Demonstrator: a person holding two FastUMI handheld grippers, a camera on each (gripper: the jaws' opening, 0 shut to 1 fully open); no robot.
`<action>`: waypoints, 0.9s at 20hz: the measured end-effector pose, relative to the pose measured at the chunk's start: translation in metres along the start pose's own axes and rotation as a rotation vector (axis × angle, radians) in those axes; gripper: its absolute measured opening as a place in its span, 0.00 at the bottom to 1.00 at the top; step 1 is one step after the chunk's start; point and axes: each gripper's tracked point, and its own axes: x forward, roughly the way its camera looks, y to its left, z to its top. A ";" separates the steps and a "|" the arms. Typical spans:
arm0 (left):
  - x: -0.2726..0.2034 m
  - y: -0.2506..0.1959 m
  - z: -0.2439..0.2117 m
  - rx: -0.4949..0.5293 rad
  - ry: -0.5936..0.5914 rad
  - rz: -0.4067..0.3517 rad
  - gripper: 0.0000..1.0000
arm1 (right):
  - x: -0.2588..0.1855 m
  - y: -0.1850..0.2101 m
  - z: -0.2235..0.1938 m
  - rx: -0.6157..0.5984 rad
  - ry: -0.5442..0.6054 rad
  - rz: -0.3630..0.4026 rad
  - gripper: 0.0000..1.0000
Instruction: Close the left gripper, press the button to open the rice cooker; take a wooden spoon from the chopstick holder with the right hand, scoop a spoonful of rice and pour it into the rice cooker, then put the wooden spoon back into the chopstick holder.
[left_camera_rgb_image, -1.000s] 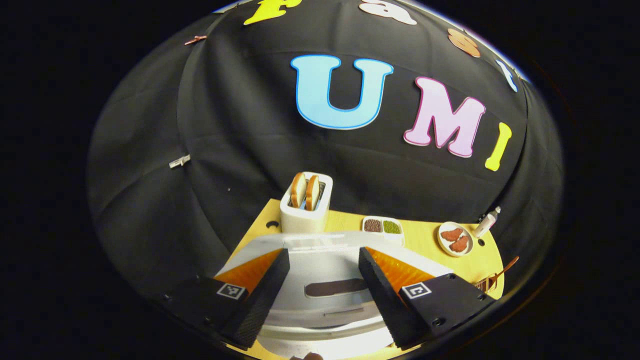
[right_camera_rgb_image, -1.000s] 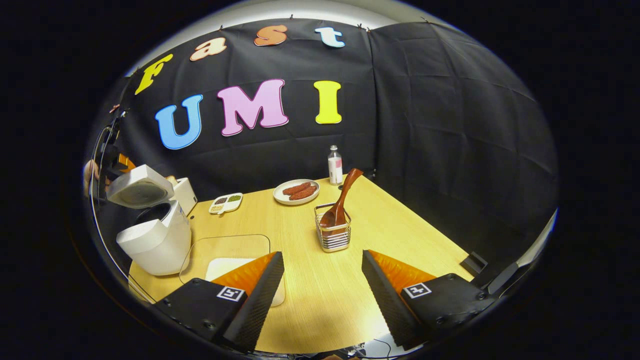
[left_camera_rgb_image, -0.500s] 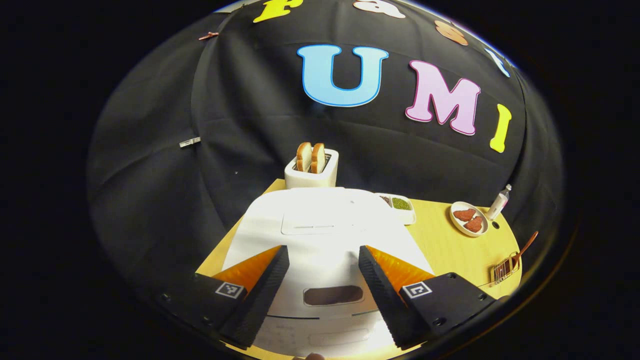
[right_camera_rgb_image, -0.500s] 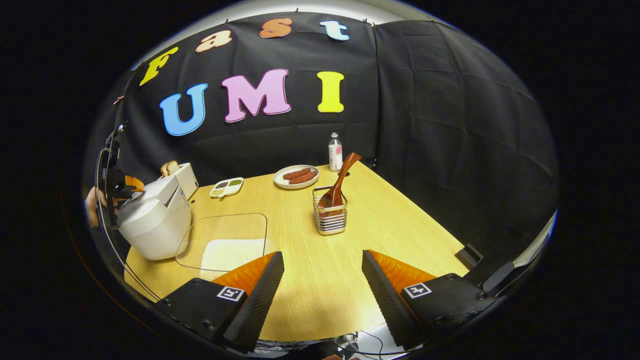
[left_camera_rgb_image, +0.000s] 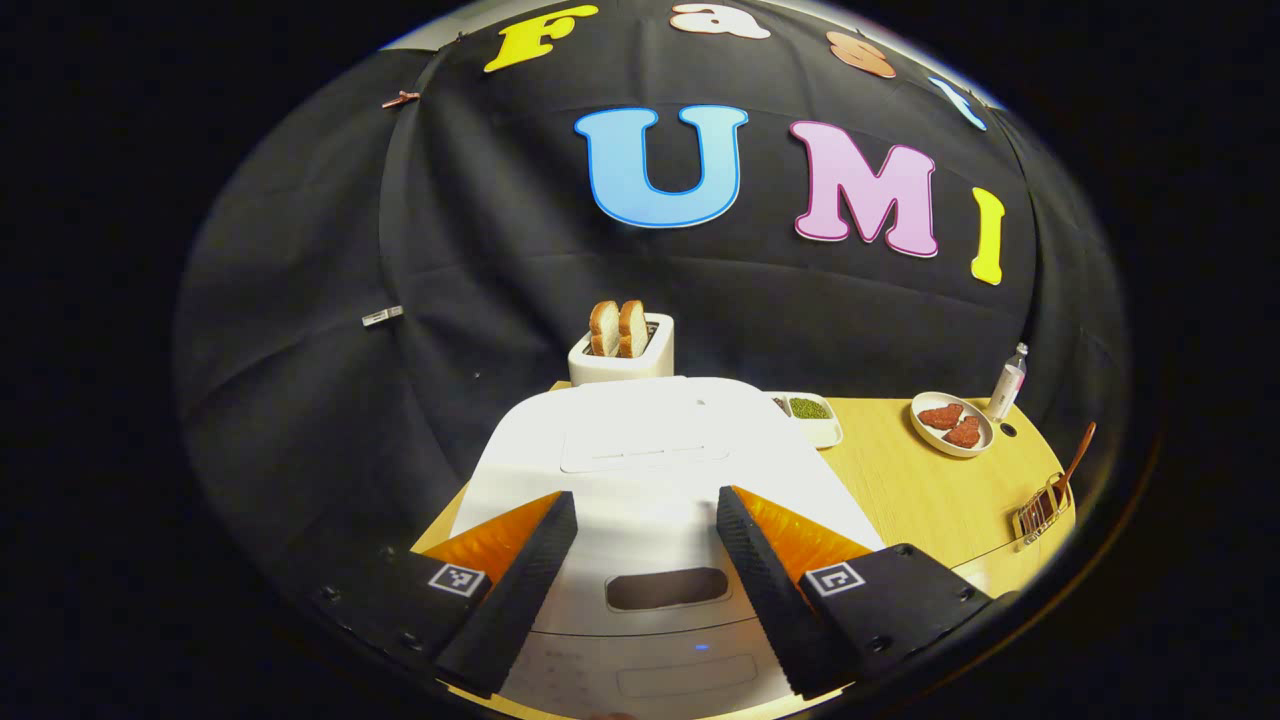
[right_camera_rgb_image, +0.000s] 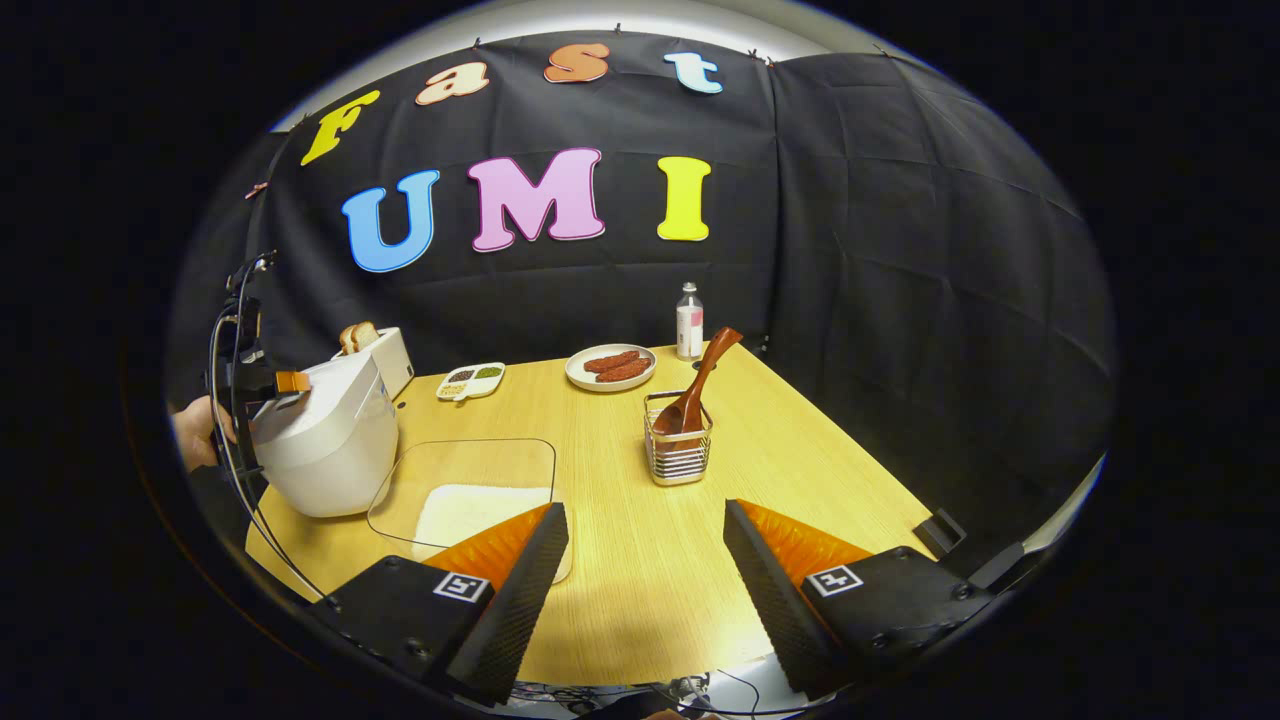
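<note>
Rice cooker (left_camera_rgb_image: 650, 470) lid, up a second ago, is down and flat now; left claw view has tilted slightly since, the cooker sits a bit lower in frame.

Left claw (left_camera_rgb_image: 645, 580): fingers wide apart, holding nothing, hovering over the cooker's closed lid, dark recessed handle slot (left_camera_rgb_image: 667, 588) showing in the gap between them, bottom centre. Contact with the lid: cannot tell. Small blue light on the front panel, bottom centre.

Right claw (right_camera_rgb_image: 645, 590): fingers wide apart, empty, over bare tabletop (right_camera_rgb_image: 640, 520), bottom centre of the right claw view.

Right claw view: rice cooker at mid left, closed, with the left claw and a hand (right_camera_rgb_image: 195, 432) at its far-left side. Clear tray (right_camera_rgb_image: 465, 490) of white rice just right of the cooker, lower left of centre. Wire chopstick holder (right_camera_rgb_image: 678, 452) just right of centre, wooden spoon (right_camera_rgb_image: 703, 380) standing in it, bowl down, handle leaning up and right.

Behind: toaster (left_camera_rgb_image: 622, 350) with two bread slices, divided dish of beans (right_camera_rgb_image: 470, 380), plate of red pieces (right_camera_rgb_image: 610, 366), small bottle (right_camera_rgb_image: 689, 320) by the wall.
</note>
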 end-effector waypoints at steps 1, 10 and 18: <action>-0.007 0.001 0.001 -0.008 0.007 0.005 1.00 | 0.001 0.001 0.007 0.004 -0.012 0.004 0.99; -0.156 -0.026 0.094 -0.009 -0.343 -0.082 0.96 | -0.007 0.008 0.111 -0.032 -0.211 0.027 0.99; -0.266 -0.030 0.072 -0.078 -0.374 -0.144 0.96 | -0.054 0.039 0.161 -0.160 -0.332 0.089 0.99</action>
